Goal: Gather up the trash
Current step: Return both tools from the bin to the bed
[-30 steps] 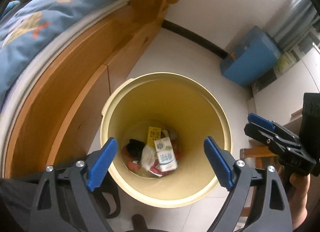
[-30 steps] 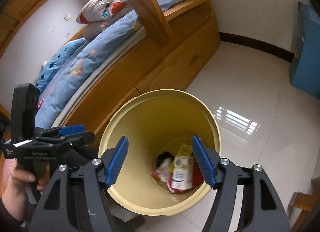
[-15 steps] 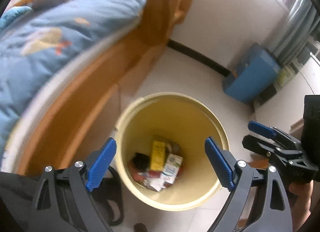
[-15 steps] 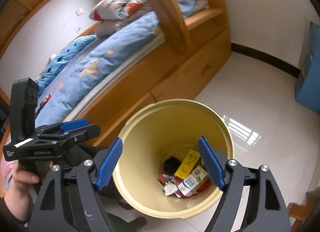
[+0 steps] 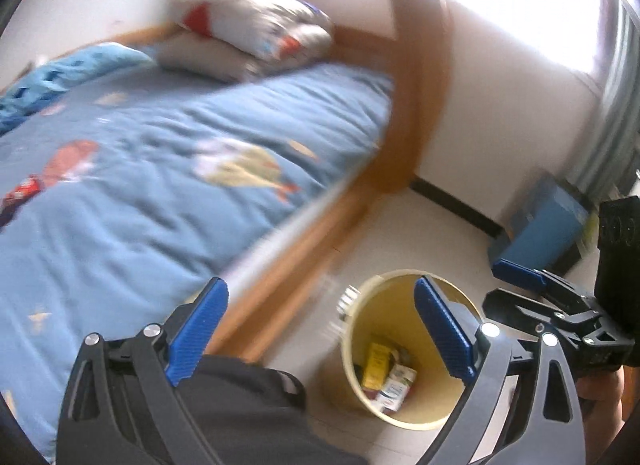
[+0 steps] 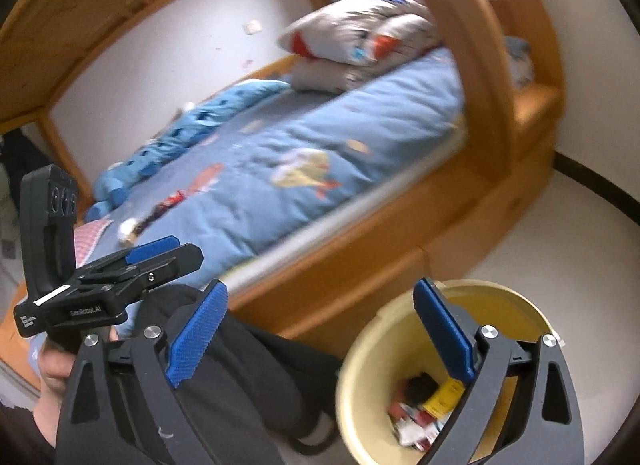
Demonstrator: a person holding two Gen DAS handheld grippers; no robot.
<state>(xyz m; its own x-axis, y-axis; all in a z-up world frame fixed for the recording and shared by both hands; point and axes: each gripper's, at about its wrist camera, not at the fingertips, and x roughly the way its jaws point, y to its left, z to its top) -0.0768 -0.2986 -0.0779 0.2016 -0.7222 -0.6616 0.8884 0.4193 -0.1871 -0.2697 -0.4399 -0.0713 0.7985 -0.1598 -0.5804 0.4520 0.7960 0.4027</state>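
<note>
Yellow bin [image 6: 516,307] on floor, cartons [image 5: 390,379], wrappers heaped inside.

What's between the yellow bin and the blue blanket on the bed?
In the right wrist view, the wooden bed frame with its pale mattress edge stands between the yellow bin and the blue blanket. The left wrist view agrees, though blurred.

Bed frame [image 6: 400,265], wood: standing on pale floor [image 5: 400,233], curved post [image 6: 492,77] rising at its side. Blue quilt [image 5: 160,185], printed with cartoon figures: covering the mattress. Grey pillow [image 5: 256,37], red patches: lying at the head end, against the white wall [image 6: 160,65]. Crumpled blue blanket [image 6: 192,129]: lying along the wall side. Blue box [image 5: 544,225]: sitting on the floor by the black skirting [image 5: 452,205]. Grey curtain [image 5: 616,105]: hanging above the box.
</note>
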